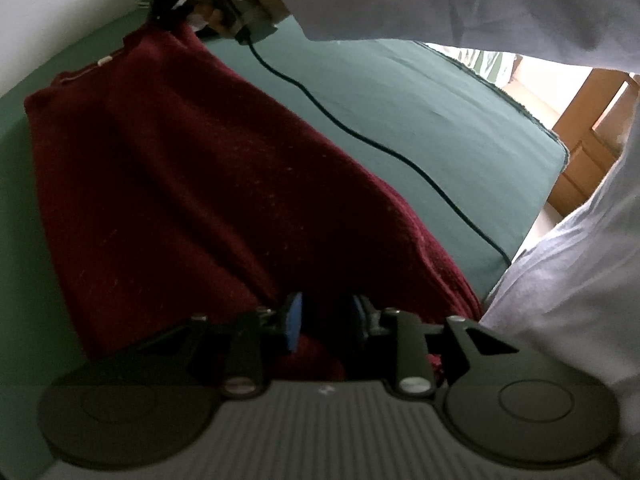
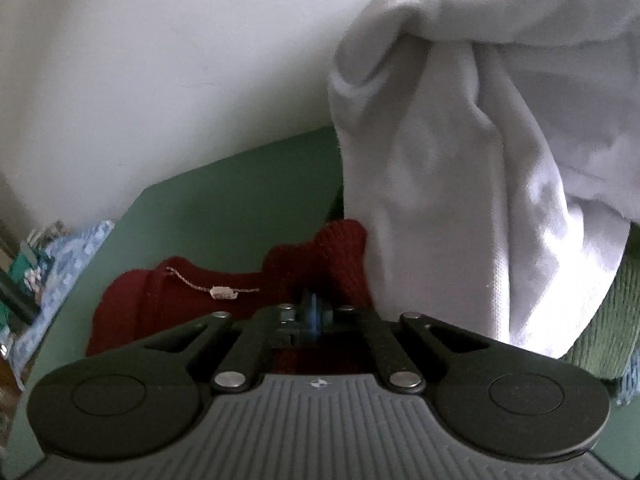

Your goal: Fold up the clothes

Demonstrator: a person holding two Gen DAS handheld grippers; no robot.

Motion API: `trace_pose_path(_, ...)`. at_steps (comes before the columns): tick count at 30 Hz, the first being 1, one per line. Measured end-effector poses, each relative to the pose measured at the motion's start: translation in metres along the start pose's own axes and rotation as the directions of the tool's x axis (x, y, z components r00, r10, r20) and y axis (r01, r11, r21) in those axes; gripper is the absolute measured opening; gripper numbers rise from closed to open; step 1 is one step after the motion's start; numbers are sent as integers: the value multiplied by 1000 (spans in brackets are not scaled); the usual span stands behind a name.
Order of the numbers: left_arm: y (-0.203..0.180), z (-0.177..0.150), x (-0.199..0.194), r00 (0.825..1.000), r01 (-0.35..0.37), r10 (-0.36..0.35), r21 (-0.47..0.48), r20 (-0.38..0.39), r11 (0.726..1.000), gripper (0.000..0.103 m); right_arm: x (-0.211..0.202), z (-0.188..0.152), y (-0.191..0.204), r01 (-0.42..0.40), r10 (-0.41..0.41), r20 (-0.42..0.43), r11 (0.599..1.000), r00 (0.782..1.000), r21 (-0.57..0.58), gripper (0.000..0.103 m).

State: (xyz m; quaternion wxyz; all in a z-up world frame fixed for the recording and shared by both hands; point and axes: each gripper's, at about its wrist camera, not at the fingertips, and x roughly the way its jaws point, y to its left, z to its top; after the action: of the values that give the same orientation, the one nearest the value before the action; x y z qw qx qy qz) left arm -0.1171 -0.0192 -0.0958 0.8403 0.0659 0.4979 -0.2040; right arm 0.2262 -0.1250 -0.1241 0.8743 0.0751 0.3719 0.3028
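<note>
A: The maroon sweater (image 1: pixel 192 184) fills the frame's middle on the green bed (image 1: pixel 420 128). White wall (image 2: pixel 140 60) behind.

B: Right gripper (image 1: pixel 168 4), upper left, pinches its collar closed. Left gripper (image 1: pixel 326 320), bottom, part open over the hem, gripping nothing.

Fuzzy knit sweater (image 1: pixel 192 184), smooth matt cloth bedsheet (image 1: pixel 420 128)

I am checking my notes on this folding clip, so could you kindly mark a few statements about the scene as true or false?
1. The garment being handled is dark red. True.
2. It lies on a blue tablecloth. False: the surface is green.
3. The right gripper is wide open. False: its jaws are closed at the garment's edge.
4. A black cable trails across the surface. True.
5. The person's sleeve is black. False: it is white.
</note>
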Motion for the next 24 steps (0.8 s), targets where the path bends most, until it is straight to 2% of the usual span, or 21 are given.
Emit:
trace_pose_path(2, -2, 0, 0, 1000, -5, 5, 1, 2, 1000, 31, -9, 0, 8, 15, -15, -2, 1000, 1000, -15, 0)
trace_pose_path(4, -3, -1, -1, 1000, -9, 9, 0, 6, 1000, 32, -23, 1, 16, 14, -14, -2, 1000, 1000, -8, 12)
trace_pose_path(7, -4, -2, -1, 1000, -13, 13, 0, 12, 1000, 34, -46, -8, 48, -141, 141, -9, 989, 990, -50, 13)
trace_pose_path(9, -7, -2, 0, 1000, -18, 18, 9, 13, 1000, 36, -65, -27, 57, -232, 229, -65, 971, 971, -53, 18)
trace_pose_path(12, -10, -2, 0, 1000, -27, 27, 31, 16, 999, 38, -72, -56, 66, -378, 367, -207, 926, 907, -15, 19)
trace_pose_path(14, -12, -3, 0, 999, -35, 34, 47, 19, 998, 39, -74, -69, 71, -403, 387, -240, 915, 890, -16, 19)
trace_pose_path(16, -14, -3, 0, 999, -46, 44, 60, 24, 997, 40, -67, -80, 72, -355, 338, -234, 934, 912, -37, 19)
trace_pose_path(19, -16, -4, 0, 998, -64, 62, 63, 32, 996, 44, -68, -84, 58, -340, 355, -201, 935, 913, 107, 19)
trace_pose_path(21, -17, -5, -3, 996, -77, 75, 60, 42, 995, 48, -83, -86, 56, -351, 376, -189, 923, 907, 156, 23)
trace_pose_path(23, -17, -6, -9, 995, -81, 78, 57, 60, 995, 56, -97, -97, 68, -428, 450, -171, 891, 877, 148, 24)
trace_pose_path(24, -16, -8, -13, 995, -78, 74, 57, 70, 995, 60, -102, -103, 70, -447, 471, -193, 881, 861, 155, 24)
